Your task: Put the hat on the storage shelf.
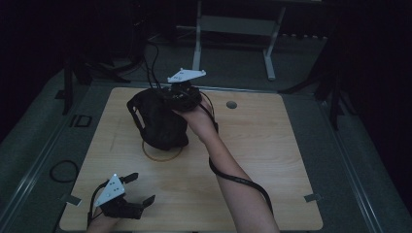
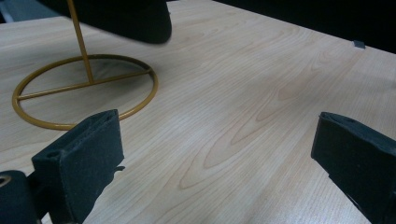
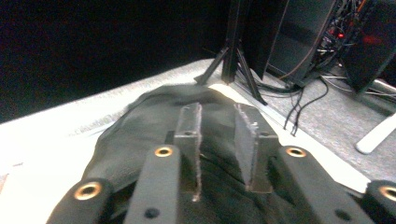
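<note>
Just beneath the parted right claw [image 3: 218, 140] — black bag [image 3: 154, 126], not gripped.

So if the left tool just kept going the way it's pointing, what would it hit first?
Probably nothing soon: the left tool points across bare table, with the gold ring base off to one side. Depth is uncertain.

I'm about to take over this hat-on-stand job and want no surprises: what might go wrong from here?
1. The right gripper has its jaws slightly apart over the black hat, so the hat may sag or slide off if it is not seated.
2. The gold wire stand looks light; a tug on the fabric might tip it.
3. The left gripper rests open, well away from the stand, and cannot steady it.
</note>
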A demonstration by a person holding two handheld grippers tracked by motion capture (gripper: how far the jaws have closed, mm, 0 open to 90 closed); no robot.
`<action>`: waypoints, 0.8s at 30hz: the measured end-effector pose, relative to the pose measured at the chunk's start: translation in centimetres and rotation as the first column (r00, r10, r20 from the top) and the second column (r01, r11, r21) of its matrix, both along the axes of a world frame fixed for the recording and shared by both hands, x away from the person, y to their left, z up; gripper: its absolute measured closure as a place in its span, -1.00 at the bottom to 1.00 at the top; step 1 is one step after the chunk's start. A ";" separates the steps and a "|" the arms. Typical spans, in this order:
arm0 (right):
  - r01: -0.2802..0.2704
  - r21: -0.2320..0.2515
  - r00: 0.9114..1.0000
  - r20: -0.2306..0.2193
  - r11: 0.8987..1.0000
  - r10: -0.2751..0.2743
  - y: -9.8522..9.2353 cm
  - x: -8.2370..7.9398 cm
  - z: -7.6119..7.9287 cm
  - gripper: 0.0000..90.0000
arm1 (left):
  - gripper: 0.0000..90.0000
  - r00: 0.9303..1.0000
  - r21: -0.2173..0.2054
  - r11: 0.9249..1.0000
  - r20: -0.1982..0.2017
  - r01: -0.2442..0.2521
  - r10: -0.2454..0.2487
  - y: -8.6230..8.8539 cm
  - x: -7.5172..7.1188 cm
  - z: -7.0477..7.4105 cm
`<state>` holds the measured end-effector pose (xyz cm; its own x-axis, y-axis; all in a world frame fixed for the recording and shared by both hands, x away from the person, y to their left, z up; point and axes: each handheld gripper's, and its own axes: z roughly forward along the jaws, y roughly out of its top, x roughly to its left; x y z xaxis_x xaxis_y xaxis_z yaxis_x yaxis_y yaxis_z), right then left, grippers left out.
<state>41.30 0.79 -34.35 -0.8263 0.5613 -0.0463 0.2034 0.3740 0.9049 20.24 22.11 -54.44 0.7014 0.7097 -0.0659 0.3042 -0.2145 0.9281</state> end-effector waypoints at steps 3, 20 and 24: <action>-0.003 0.012 1.000 -0.017 1.000 0.003 -0.1 0.0 0.0 0.47 | -0.94 1.000 0.000 1.000 -0.001 0.003 -0.003 -0.1 0.0 -0.1; -0.025 -0.005 0.999 -0.032 1.000 0.025 -2.0 -0.7 0.0 -0.05 | -0.94 1.000 -0.003 1.000 0.008 -0.001 0.001 -0.3 0.0 -0.1; -0.045 0.001 0.998 -0.050 0.999 0.045 -3.0 -1.1 -0.2 -0.21 | -0.94 1.000 -0.007 1.000 0.007 -0.004 0.004 -0.4 0.0 -0.1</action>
